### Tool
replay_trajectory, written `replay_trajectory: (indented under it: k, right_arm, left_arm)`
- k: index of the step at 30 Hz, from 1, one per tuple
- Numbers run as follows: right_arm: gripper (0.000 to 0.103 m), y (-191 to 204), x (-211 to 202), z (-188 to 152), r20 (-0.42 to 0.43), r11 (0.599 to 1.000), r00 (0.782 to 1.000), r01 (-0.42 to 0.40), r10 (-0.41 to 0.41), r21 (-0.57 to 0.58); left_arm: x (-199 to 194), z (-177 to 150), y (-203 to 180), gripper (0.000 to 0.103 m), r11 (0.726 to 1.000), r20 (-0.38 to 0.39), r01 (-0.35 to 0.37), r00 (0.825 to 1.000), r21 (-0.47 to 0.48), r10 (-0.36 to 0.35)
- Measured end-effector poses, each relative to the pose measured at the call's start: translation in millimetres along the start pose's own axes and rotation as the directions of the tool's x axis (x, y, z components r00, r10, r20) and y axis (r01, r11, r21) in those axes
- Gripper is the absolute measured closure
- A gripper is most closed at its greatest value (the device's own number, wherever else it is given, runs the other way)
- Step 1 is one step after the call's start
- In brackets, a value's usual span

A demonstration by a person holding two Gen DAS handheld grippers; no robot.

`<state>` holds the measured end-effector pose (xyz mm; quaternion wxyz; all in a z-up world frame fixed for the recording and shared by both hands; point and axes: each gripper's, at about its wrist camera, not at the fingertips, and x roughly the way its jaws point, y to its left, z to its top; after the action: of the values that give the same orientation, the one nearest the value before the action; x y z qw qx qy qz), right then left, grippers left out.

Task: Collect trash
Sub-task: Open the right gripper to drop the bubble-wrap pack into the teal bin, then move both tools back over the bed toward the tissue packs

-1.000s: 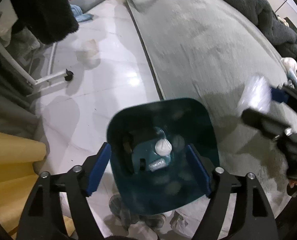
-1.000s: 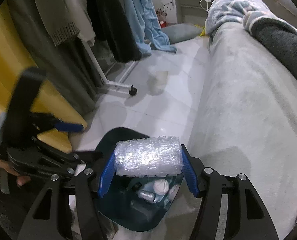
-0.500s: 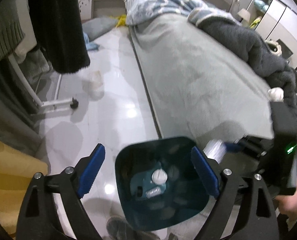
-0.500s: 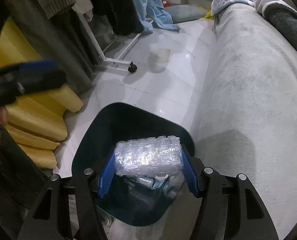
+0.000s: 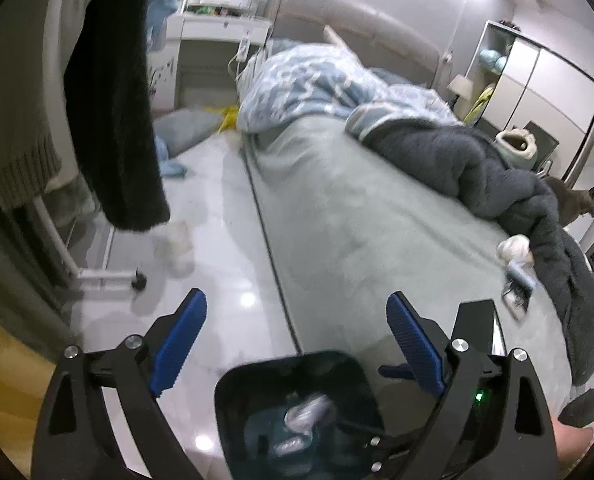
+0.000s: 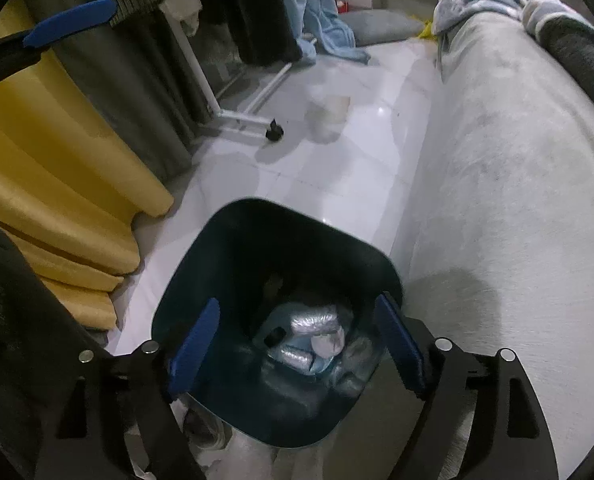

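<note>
A dark blue trash bin stands on the white floor beside the bed. It also shows low in the left wrist view. A bubble-wrap roll lies inside the bin on other trash; it shows blurred in the left wrist view. My right gripper is open and empty right above the bin mouth. My left gripper is open and empty, raised above the bin and looking along the bed. White crumpled trash and a small packet lie on the bed by the dark blanket.
The grey bed fills the right side, with a dark fleece blanket and blue duvet. A clothes rack foot with a caster and a clear plastic cup are on the floor. Yellow cushions lie left.
My right gripper opened and the bubble-wrap roll dropped into the bin. My left gripper let go of the bin, opened and rose, tilting up toward the bed.
</note>
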<state>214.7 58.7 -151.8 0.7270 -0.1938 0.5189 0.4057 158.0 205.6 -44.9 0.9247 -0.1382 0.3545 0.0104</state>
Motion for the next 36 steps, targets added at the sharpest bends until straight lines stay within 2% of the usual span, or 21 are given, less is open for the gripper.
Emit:
replay_trajectory:
  k: [5, 8, 16, 22, 28, 36]
  right_arm:
    - [0.016, -7.7, -30.9, 5.7, 0.082, 1.0, 0.997, 0.009, -0.01, 0.014]
    - [0.015, -20.6, -48.7, 2.2, 0.127, 0.999, 0.991, 0.029, -0.032, 0.024]
    - [0.013, -69.6, -86.3, -15.5, 0.204, 0.99, 0.974, 0.071, -0.094, 0.118]
    - [0.01, -96.3, -123.3, -26.4, 0.281, 0.979, 0.95, 0.086, -0.137, 0.186]
    - [0.005, -127.3, -149.3, -45.4, 0.326, 0.96, 0.926, 0.103, -0.188, 0.26]
    - [0.004, -174.8, -179.0, -77.8, 0.358, 0.923, 0.897, 0.122, -0.26, 0.366]
  left_arm:
    - [-13.2, 10.6, -21.7, 0.008, 0.999, 0.091, 0.029, 0.995, 0.026, -0.031]
    - [-17.0, 13.3, -35.4, 0.008, 0.998, 0.119, 0.037, 0.992, 0.055, -0.043]
    - [-19.0, 21.5, -68.4, 0.006, 0.991, 0.165, 0.066, 0.983, 0.114, -0.084]
    - [-18.5, 24.1, -94.5, 0.006, 0.981, 0.196, 0.076, 0.974, 0.177, -0.111]
    - [-9.0, 20.0, -122.5, 0.005, 0.97, 0.175, 0.119, 0.972, 0.211, -0.157]
    - [9.3, 13.0, -165.7, 0.005, 0.949, 0.129, 0.177, 0.968, 0.261, -0.216]
